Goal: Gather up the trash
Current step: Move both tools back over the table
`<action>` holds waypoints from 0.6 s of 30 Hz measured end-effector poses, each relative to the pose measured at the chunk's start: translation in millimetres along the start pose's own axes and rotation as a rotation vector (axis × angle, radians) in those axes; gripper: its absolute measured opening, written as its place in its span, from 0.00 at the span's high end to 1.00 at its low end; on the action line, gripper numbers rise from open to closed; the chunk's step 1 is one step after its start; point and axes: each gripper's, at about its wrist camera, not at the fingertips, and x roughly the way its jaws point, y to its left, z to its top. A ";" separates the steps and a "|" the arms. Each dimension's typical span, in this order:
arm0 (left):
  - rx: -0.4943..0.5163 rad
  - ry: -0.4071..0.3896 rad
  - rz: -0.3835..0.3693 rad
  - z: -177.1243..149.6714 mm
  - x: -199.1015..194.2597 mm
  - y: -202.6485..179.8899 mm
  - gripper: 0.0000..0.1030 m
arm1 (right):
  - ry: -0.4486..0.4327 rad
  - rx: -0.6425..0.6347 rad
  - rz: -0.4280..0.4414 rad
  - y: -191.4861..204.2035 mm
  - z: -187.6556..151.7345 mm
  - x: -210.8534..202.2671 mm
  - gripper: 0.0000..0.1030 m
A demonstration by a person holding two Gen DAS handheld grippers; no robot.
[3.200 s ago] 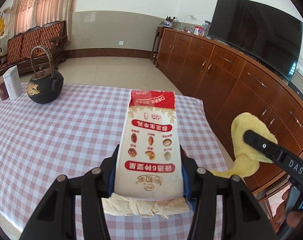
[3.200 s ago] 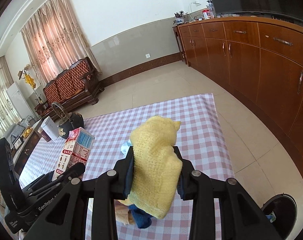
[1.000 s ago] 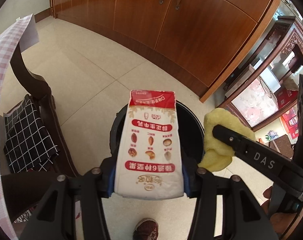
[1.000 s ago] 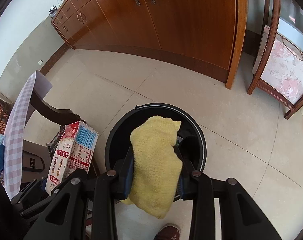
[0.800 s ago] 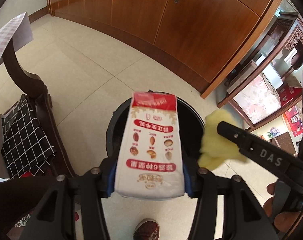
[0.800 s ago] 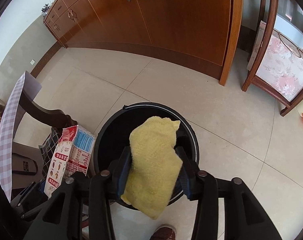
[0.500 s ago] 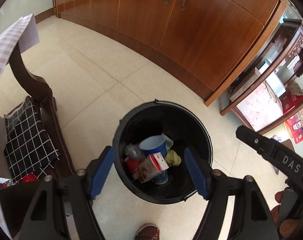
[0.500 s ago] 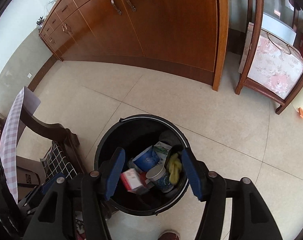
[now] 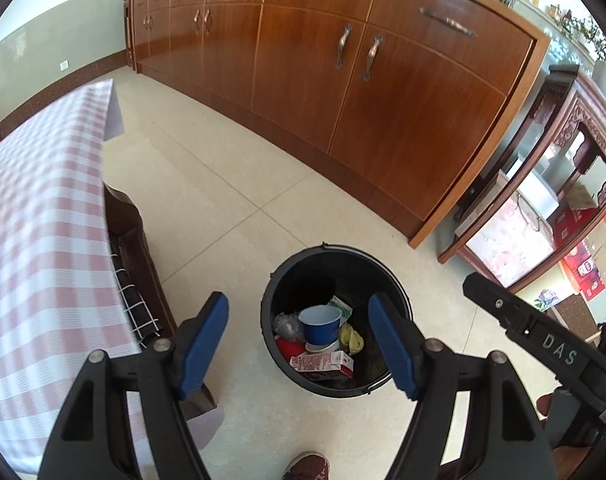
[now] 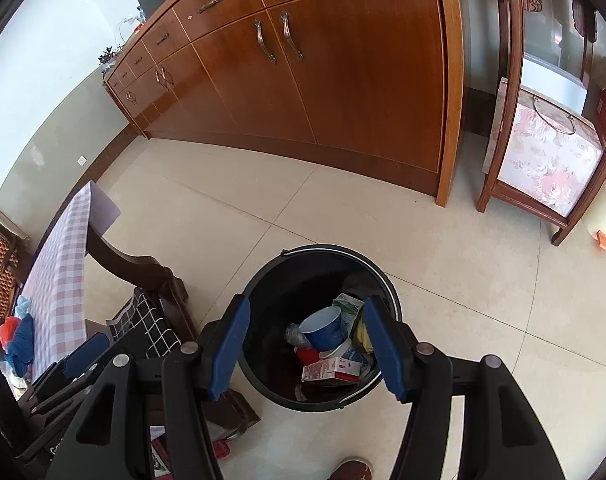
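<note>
Black round plastic bin (image 9: pixel 399 300) on the tiled floor holds a red-and-white carton (image 9: pixel 323 361), blue paper cup (image 9: pixel 320 323) and yellow cloth (image 9: pixel 351 336); left hand-held gripper (image 9: pixel 299 344) and right hand-held gripper (image 10: pixel 305 344) hang above, both wide, empty.

I get bright, even daylight in both views. The wooden cabinet (image 9: pixel 383 92) throws a soft sheen across the upper middle, and the floor tiles (image 10: pixel 443 288) show only faint shadows. Fisheye bending curves straight lines toward the edges, with black vignette in the corners. The checked tablecloth (image 9: pixel 35 240) at left is smeared with blur in the left view.
</note>
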 end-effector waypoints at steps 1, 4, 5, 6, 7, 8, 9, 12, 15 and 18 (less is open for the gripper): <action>-0.003 -0.014 0.006 0.5 -8.6 2.0 0.28 | -0.006 -0.002 0.011 3.4 -1.0 -5.7 0.40; -0.018 -0.055 0.017 1.5 -32.5 9.8 0.28 | -0.032 -0.023 0.040 17.3 -3.4 -24.1 0.40; -0.024 -0.067 0.022 1.5 -40.1 12.9 0.28 | -0.041 -0.031 0.051 22.7 -4.1 -29.9 0.40; -0.031 -0.077 0.025 1.4 -47.1 16.9 0.28 | -0.047 -0.038 0.063 28.5 -5.1 -34.5 0.40; -0.036 -0.087 0.027 2.0 -54.4 21.1 0.28 | -0.052 -0.047 0.077 34.4 -6.1 -39.2 0.40; -0.041 -0.102 0.038 1.6 -62.6 26.5 0.28 | -0.059 -0.057 0.089 40.7 -7.4 -43.9 0.39; -0.044 -0.114 0.048 0.1 -69.2 32.0 0.28 | -0.066 -0.070 0.098 48.0 -8.9 -48.3 0.39; -0.072 -0.145 0.079 -4.1 -88.4 51.9 0.28 | -0.078 -0.117 0.138 73.5 -13.6 -58.8 0.39; -0.109 -0.167 0.110 -8.6 -104.9 76.1 0.28 | -0.085 -0.168 0.185 103.0 -20.8 -67.0 0.39; -0.140 -0.186 0.152 -14.7 -120.2 101.3 0.28 | -0.089 -0.212 0.238 132.4 -28.8 -71.8 0.39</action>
